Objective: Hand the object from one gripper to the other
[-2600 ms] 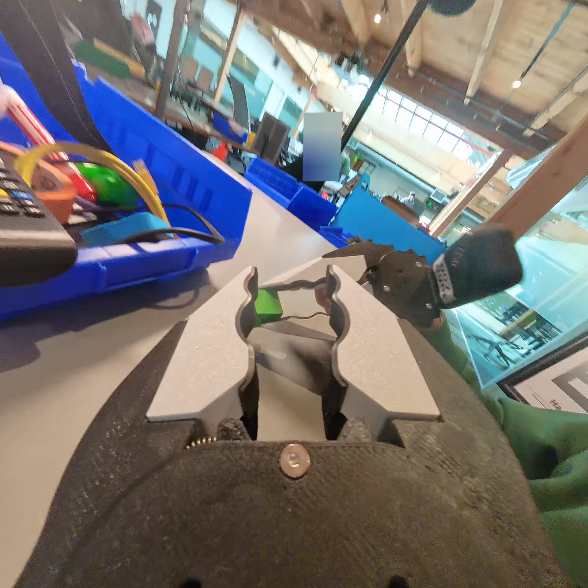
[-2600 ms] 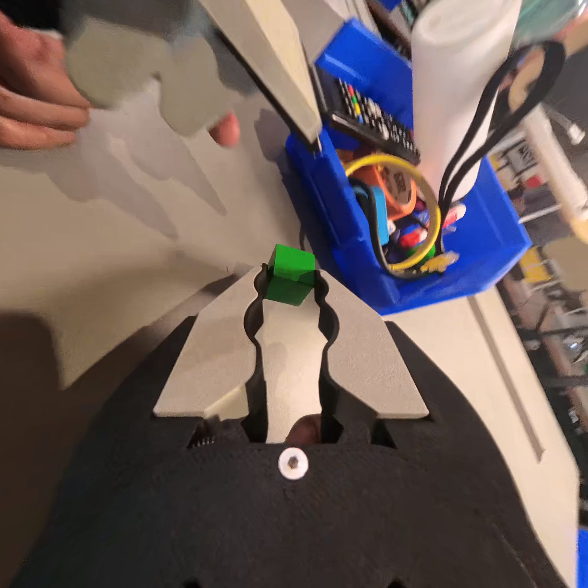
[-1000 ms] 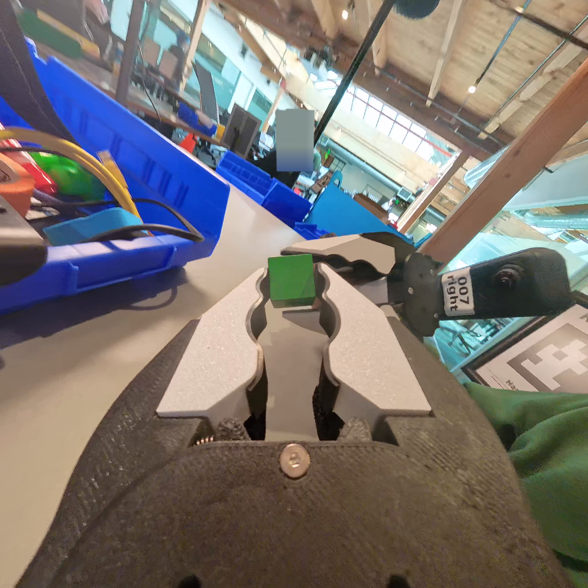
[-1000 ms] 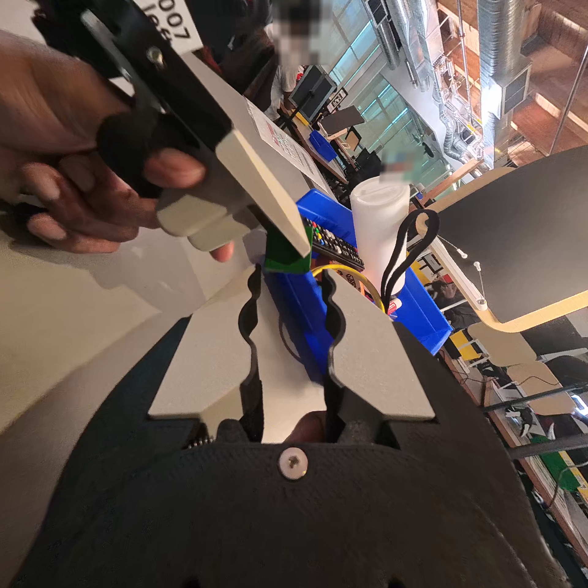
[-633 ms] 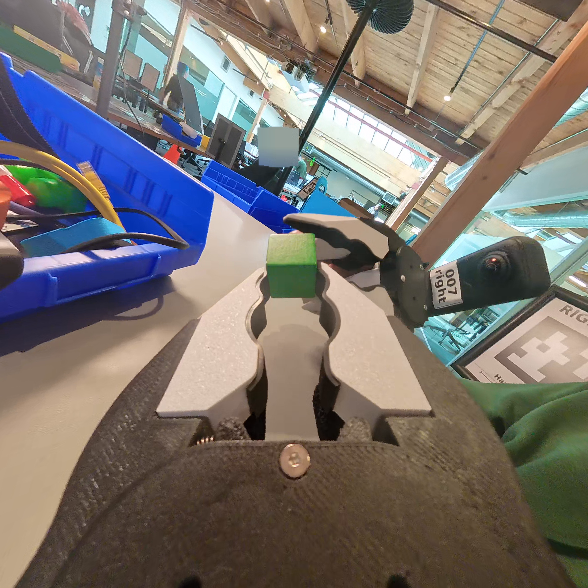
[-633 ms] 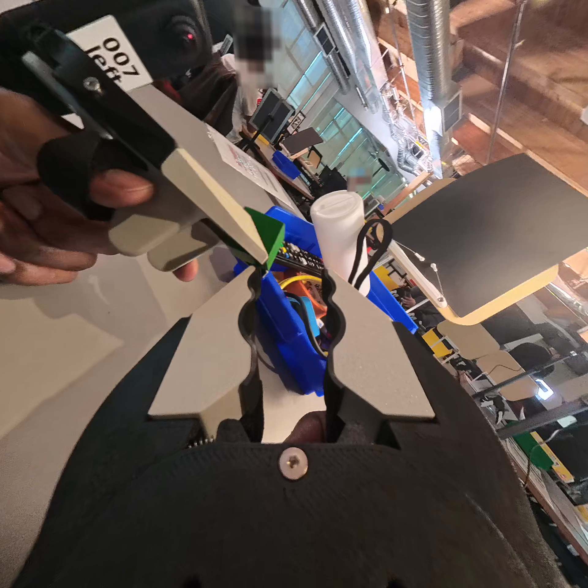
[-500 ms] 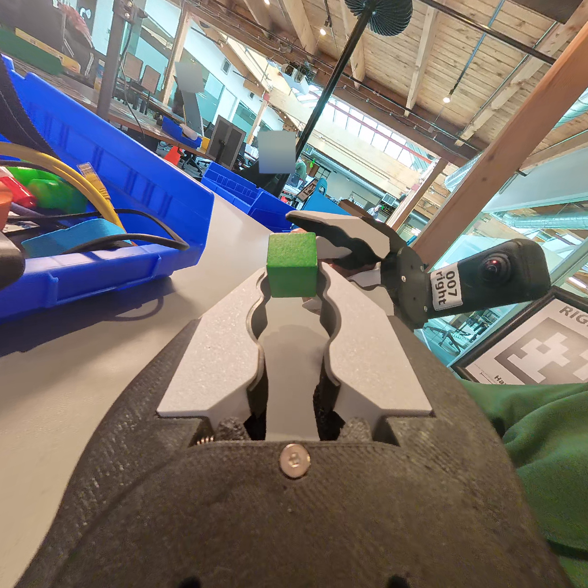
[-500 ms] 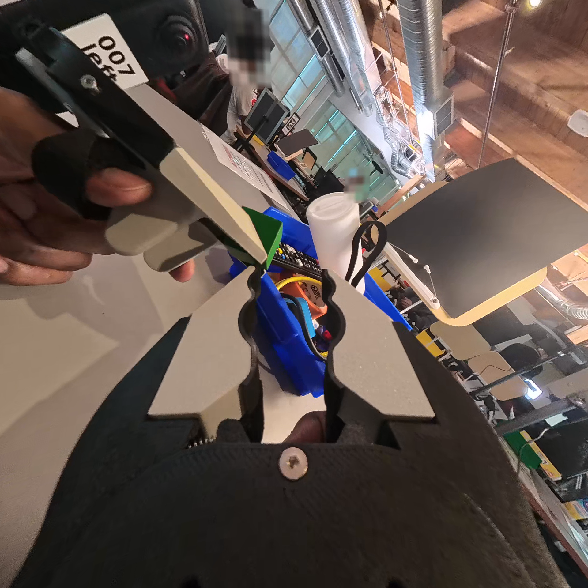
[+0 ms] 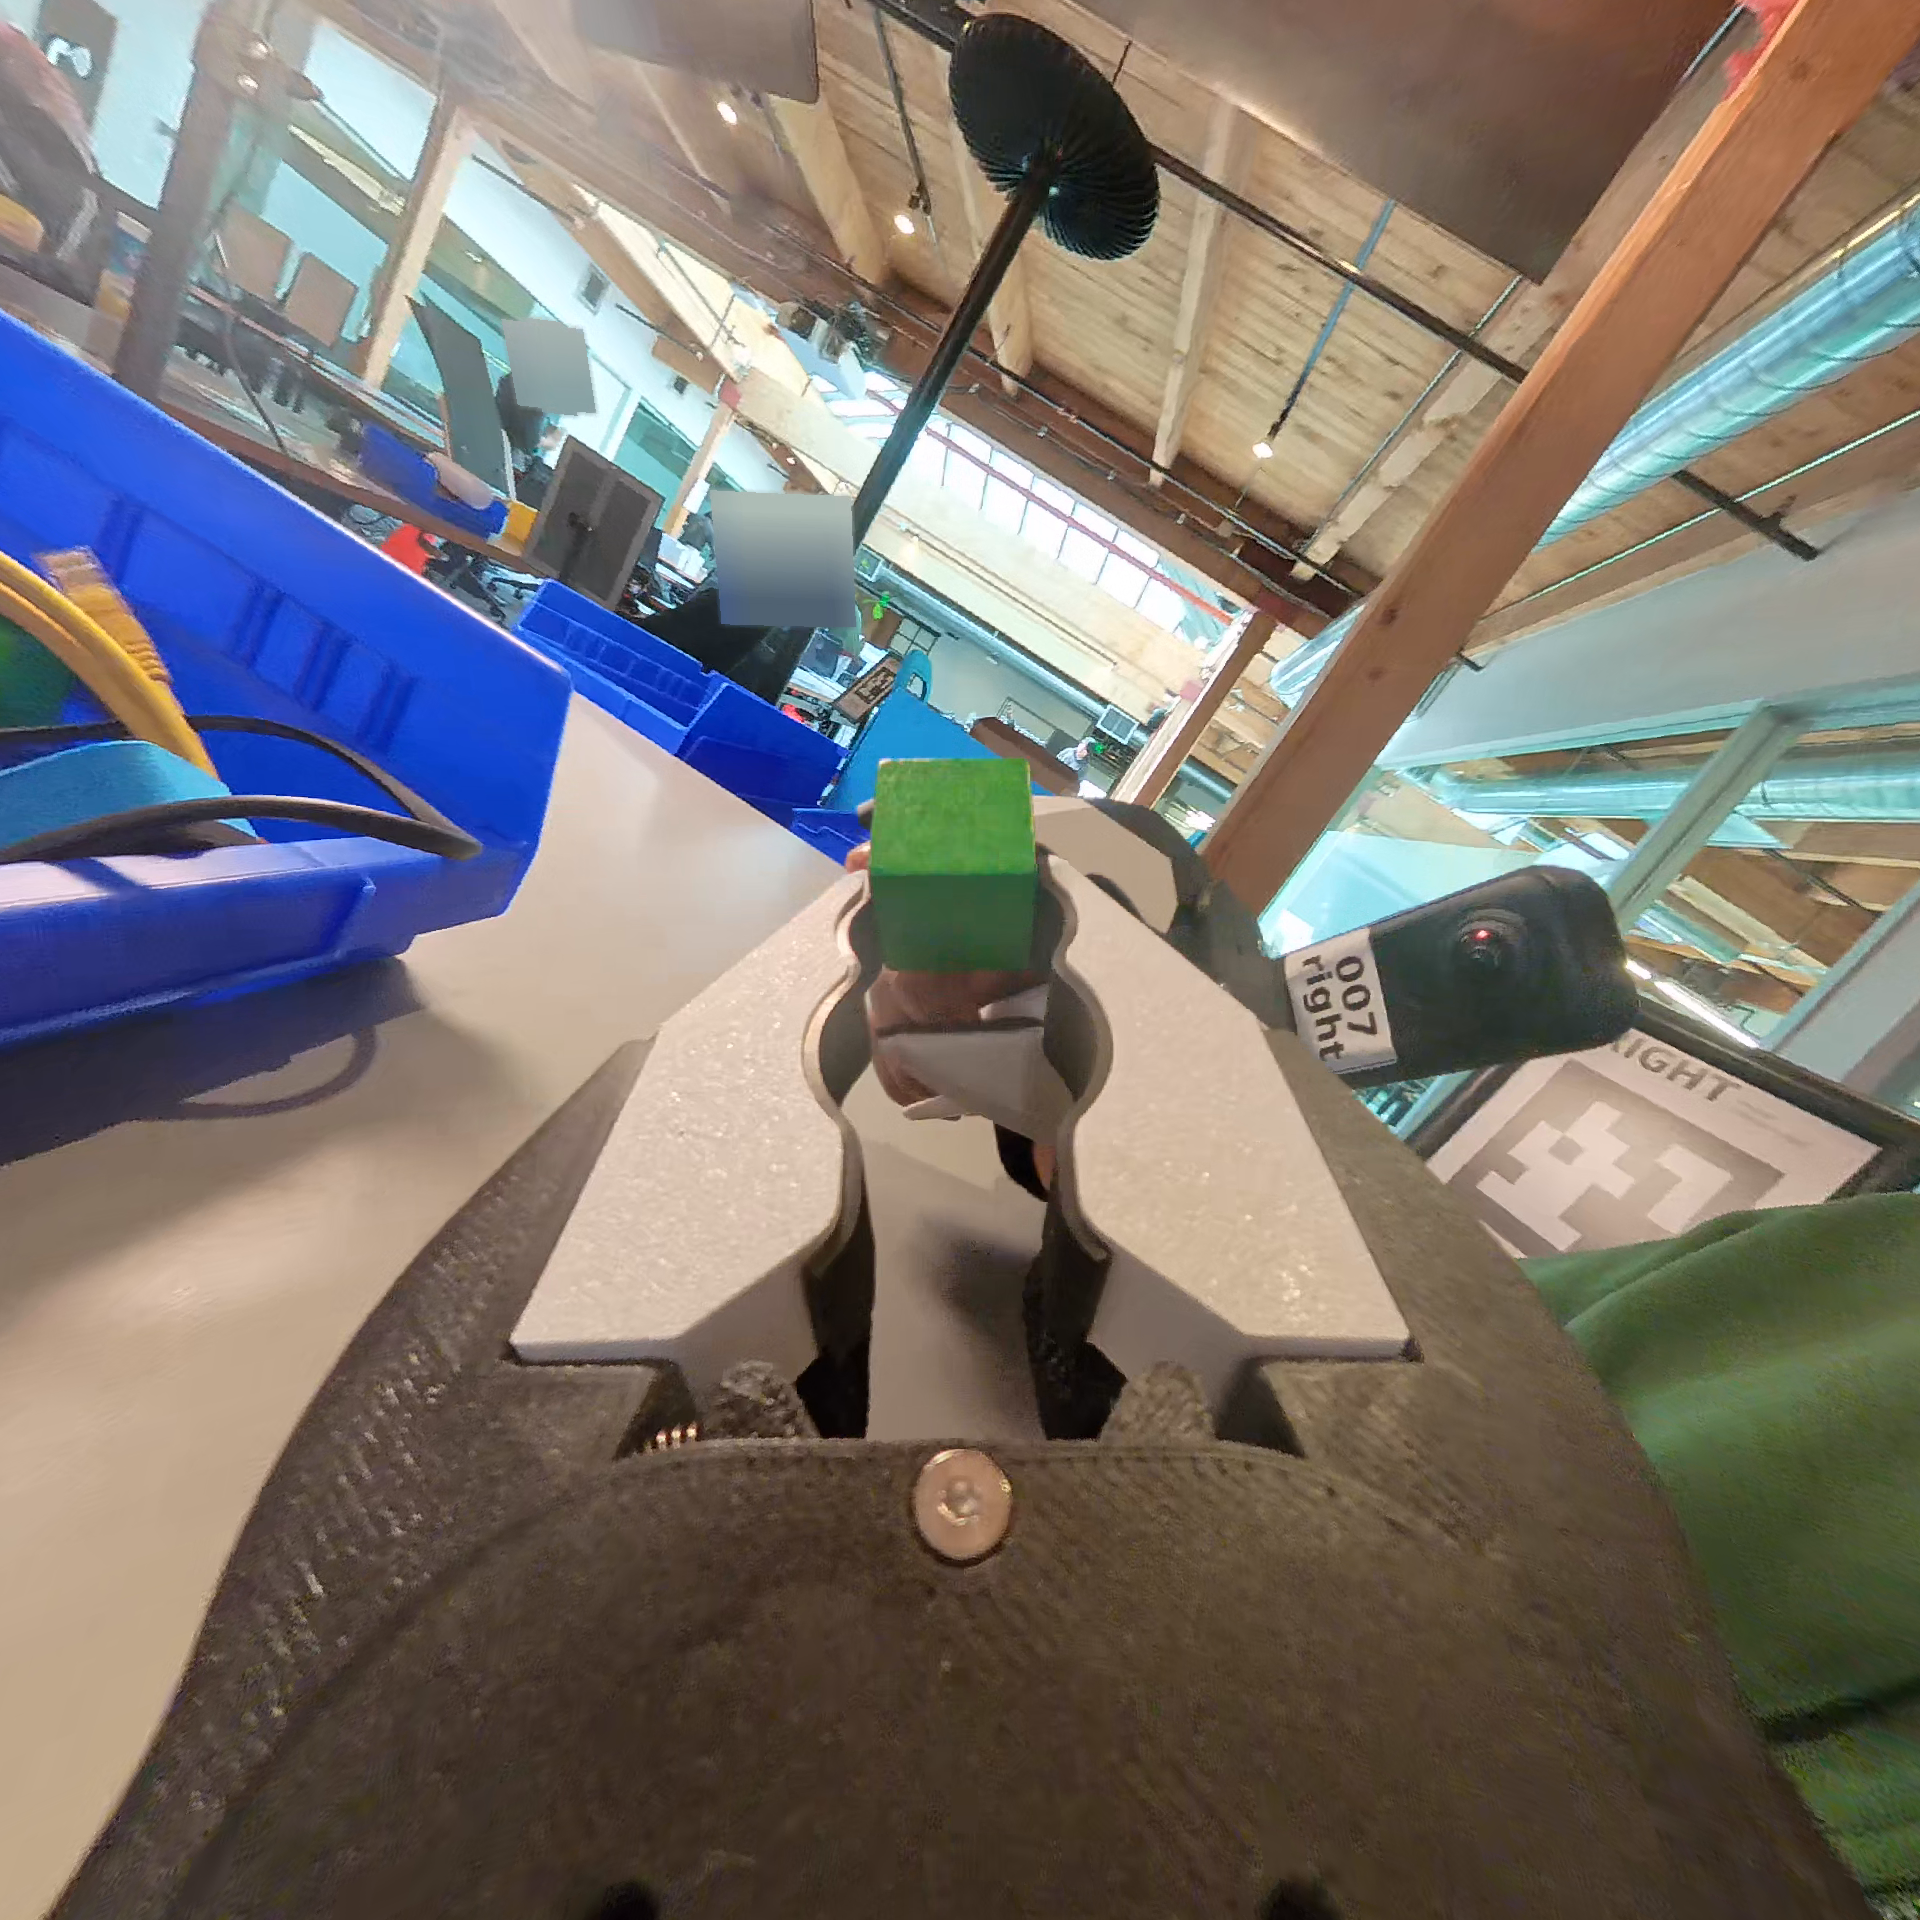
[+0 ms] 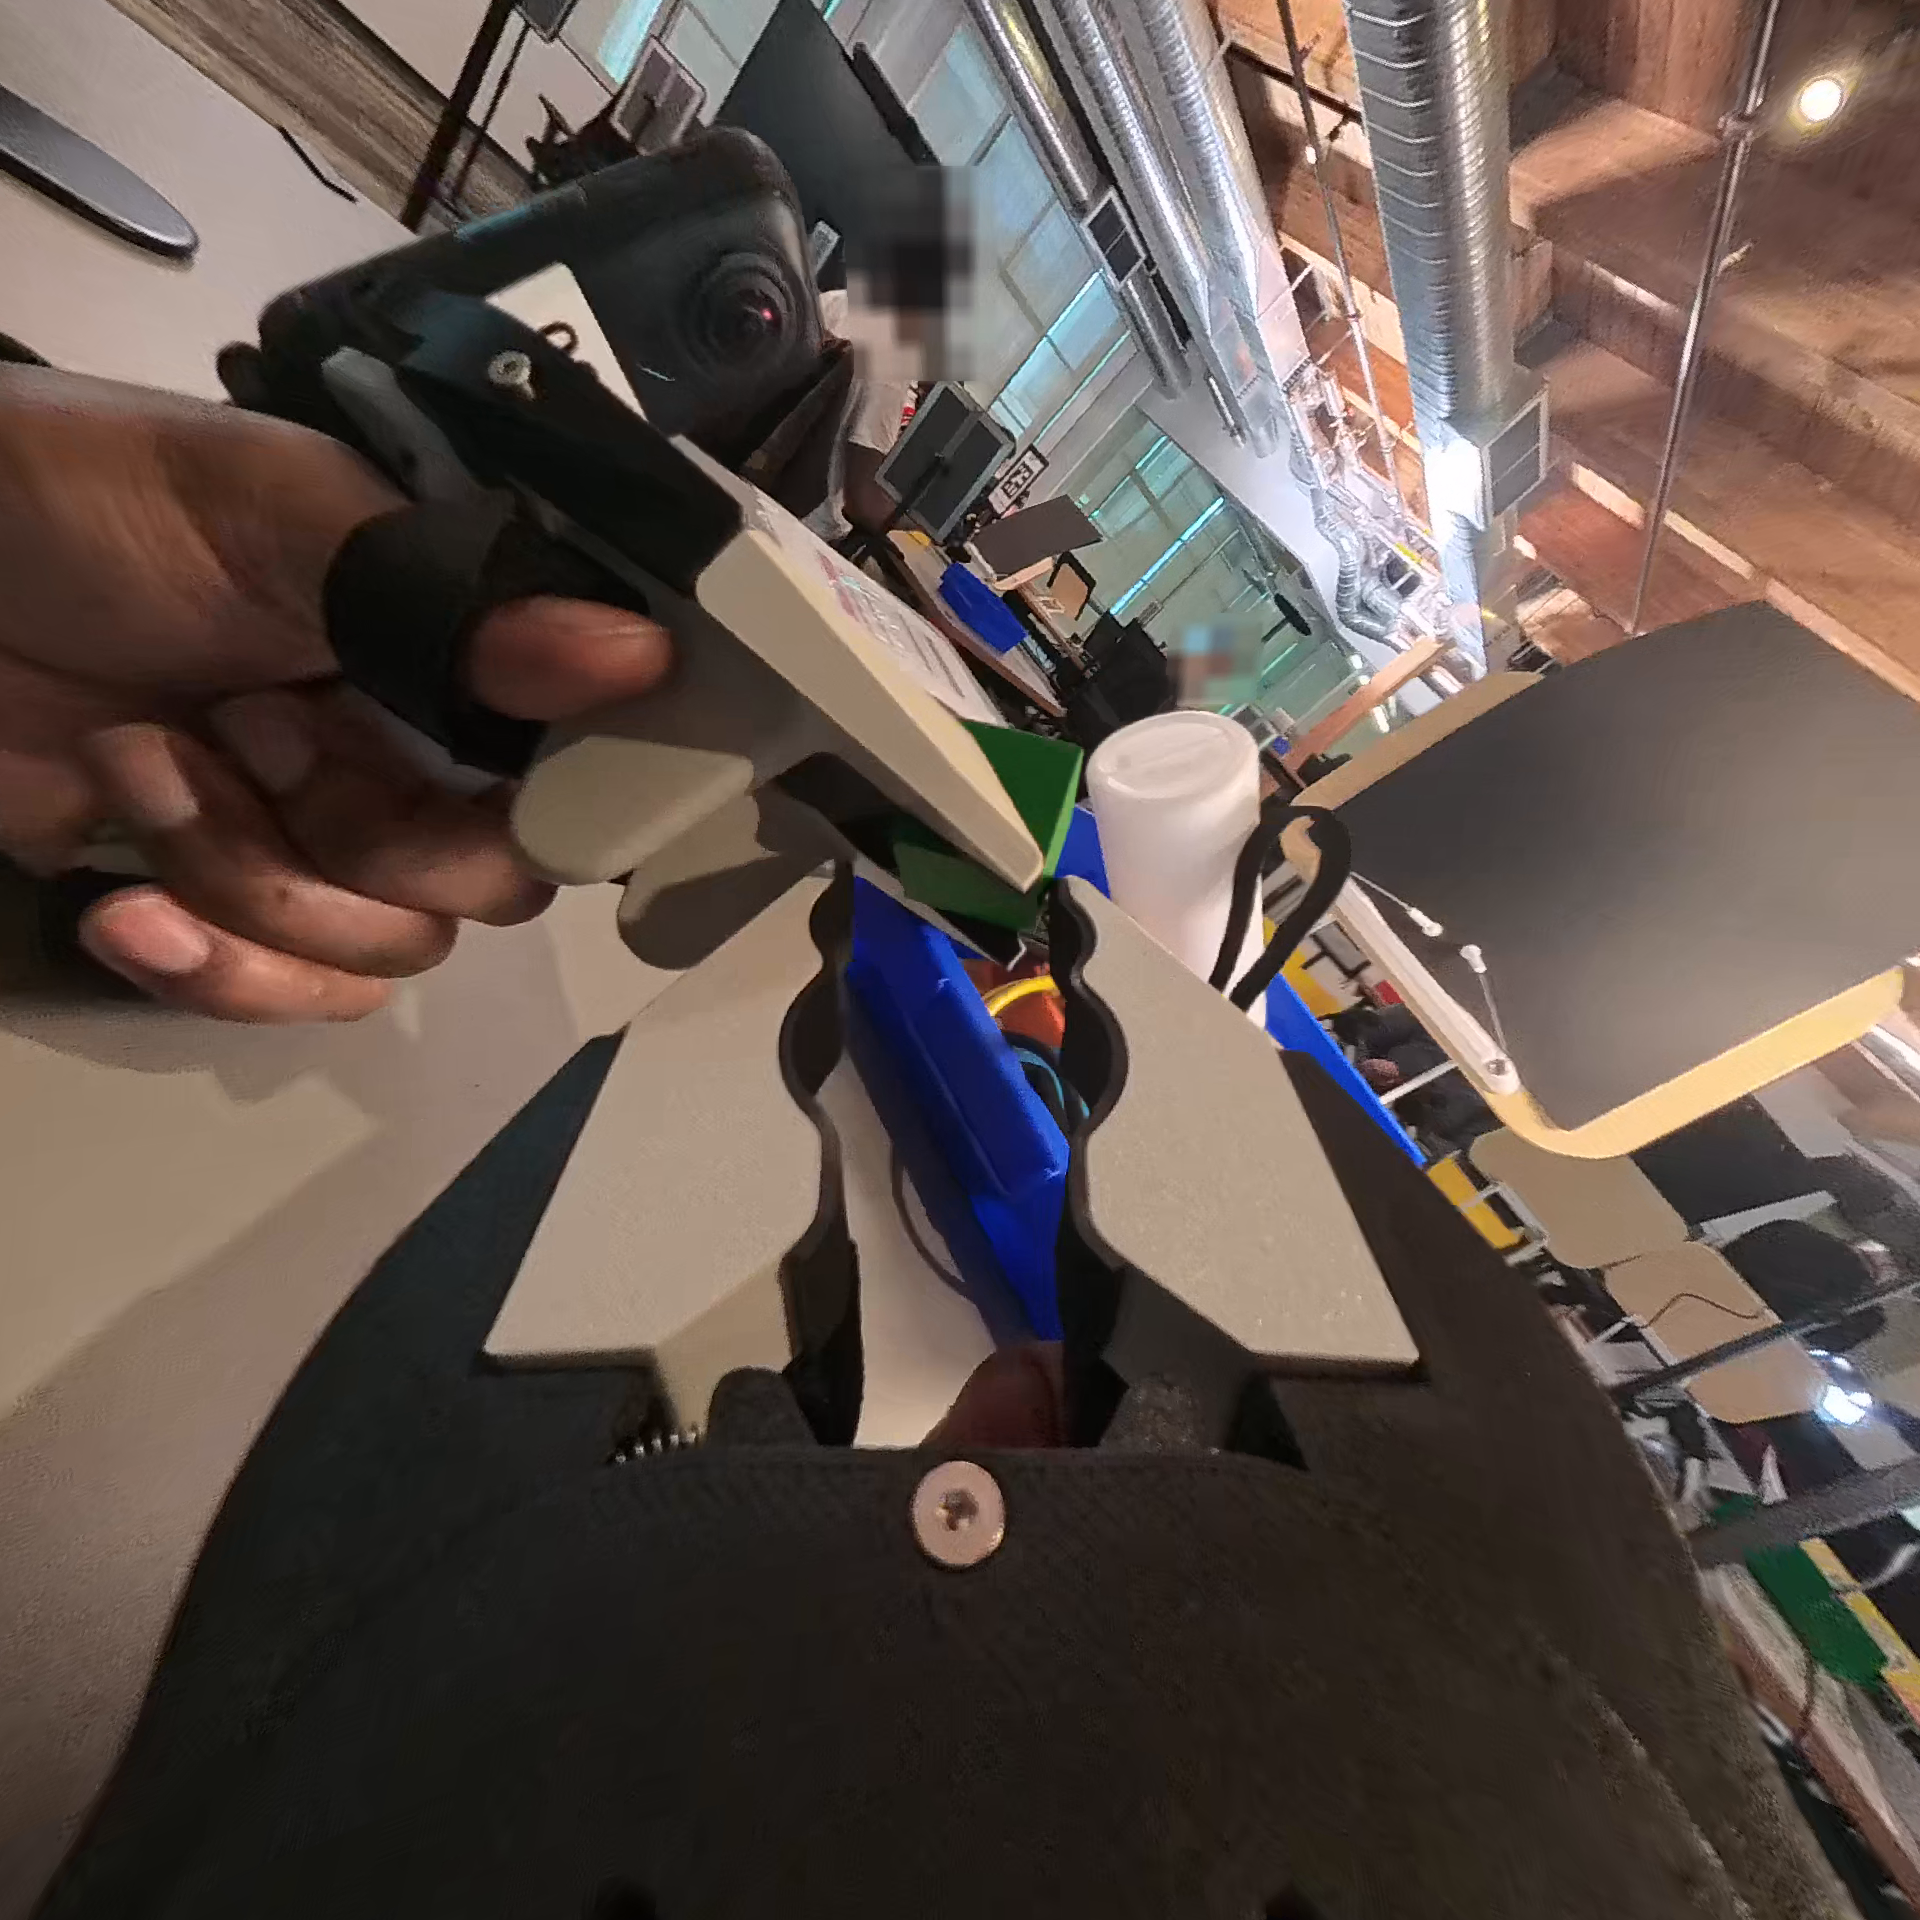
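A green cube [image 9: 951,878] is pinched between the tips of my left gripper [image 9: 951,914], held up above the grey table [image 9: 260,1195]. The right gripper's fingers [image 9: 1117,847] show just behind and below the cube. In the right wrist view my right gripper [image 10: 951,914] is open and empty. The left gripper [image 10: 977,862] reaches in from the left in a person's hand [image 10: 208,644]. It holds the cube [image 10: 1013,784] right at my right fingertips, partly hidden by its upper finger. I cannot tell whether the right fingers touch the cube.
A blue bin [image 9: 343,675] with yellow and black cables stands on the table at the left; it also shows in the right wrist view [image 10: 956,1070] with a white bottle [image 10: 1174,821]. More blue bins [image 9: 665,675] sit farther back. A green sleeve [image 9: 1714,1403] and a printed marker board [image 9: 1621,1153] are at the right. My left and right fingertips are right by each other.
The cube passed from the right gripper to the left, and the right opened. Since then the left has lifted the cube and the open right gripper has closed in on it.
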Motion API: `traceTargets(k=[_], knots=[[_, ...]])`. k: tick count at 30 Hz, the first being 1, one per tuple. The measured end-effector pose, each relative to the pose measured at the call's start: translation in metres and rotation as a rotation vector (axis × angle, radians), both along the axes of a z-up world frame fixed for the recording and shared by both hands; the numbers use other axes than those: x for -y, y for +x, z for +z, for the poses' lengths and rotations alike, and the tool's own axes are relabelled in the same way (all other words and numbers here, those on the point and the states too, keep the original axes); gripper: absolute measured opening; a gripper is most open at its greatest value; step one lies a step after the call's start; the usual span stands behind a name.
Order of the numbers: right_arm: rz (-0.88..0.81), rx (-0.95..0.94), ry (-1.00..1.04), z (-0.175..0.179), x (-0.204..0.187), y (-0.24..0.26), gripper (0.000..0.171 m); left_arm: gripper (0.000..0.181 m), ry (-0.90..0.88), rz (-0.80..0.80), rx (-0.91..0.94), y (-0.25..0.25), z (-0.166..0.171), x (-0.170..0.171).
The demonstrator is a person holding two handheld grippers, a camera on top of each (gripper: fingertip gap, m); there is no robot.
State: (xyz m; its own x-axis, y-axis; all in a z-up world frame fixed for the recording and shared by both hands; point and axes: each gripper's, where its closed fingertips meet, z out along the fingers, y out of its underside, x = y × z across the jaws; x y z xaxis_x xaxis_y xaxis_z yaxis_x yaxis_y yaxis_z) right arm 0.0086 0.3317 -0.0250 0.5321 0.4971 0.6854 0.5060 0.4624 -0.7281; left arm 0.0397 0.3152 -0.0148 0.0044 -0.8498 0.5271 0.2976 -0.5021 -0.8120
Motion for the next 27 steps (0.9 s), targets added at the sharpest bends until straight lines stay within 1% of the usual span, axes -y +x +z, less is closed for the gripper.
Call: traceTargets(k=[3, 13, 19, 22, 27], knots=[[-0.016, -0.014, 0.021, 0.004, -0.001, 0.001, 0.031, 0.029, 0.003, -0.006, 0.006, 0.0, 0.001, 0.001], [-0.003, -0.014, 0.037, 0.007, 0.001, 0.003, 0.029, 0.029, -0.005, -0.025, 0.025, 0.001, 0.003, 0.005], [-0.021, -0.012, 0.052, 0.008, -0.001, 0.005, 0.029, 0.034, 0.035, 0.006, 0.012, 0.001, 0.005, 0.005], [-0.051, -0.011, 0.063, 0.009, -0.004, 0.009, 0.029, 0.04, 0.102, 0.097, -0.035, 0.0, 0.005, -0.001], [-0.102, 0.005, 0.068, 0.007, -0.011, 0.014, 0.029, 0.049, 0.327, 0.398, -0.179, -0.014, 0.007, -0.019]])
